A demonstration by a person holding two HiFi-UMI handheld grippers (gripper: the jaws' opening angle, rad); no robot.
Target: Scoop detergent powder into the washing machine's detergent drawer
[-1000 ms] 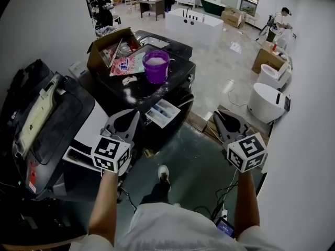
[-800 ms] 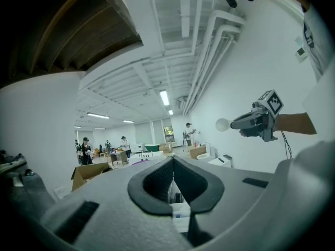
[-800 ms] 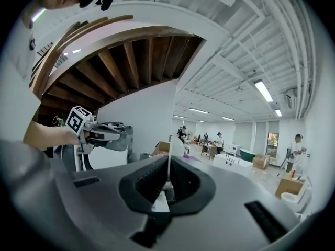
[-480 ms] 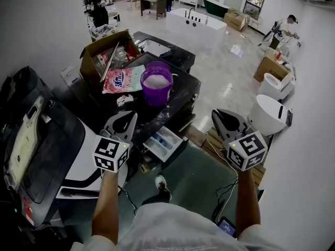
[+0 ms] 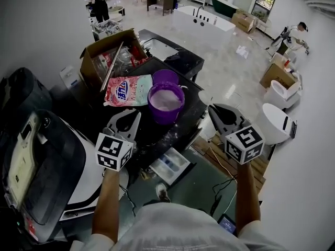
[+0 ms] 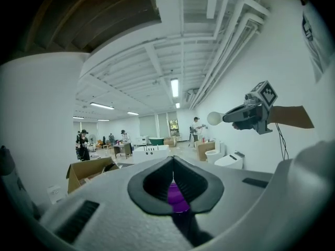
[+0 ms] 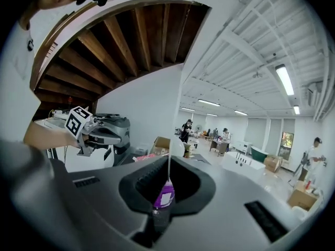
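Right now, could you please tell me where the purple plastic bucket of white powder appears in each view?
Head view: the purple plastic bucket sits at centre, right of the pink detergent bag.
Left gripper view: low centre, a purple sliver through the left hand-held gripper's slit.
Right gripper view: low centre, a purple sliver through the right hand-held gripper's slit.
Shared landmark: the open brown cardboard box.

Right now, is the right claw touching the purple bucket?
Apart. The head view shows a clear gap between the right claw and the purple bucket.
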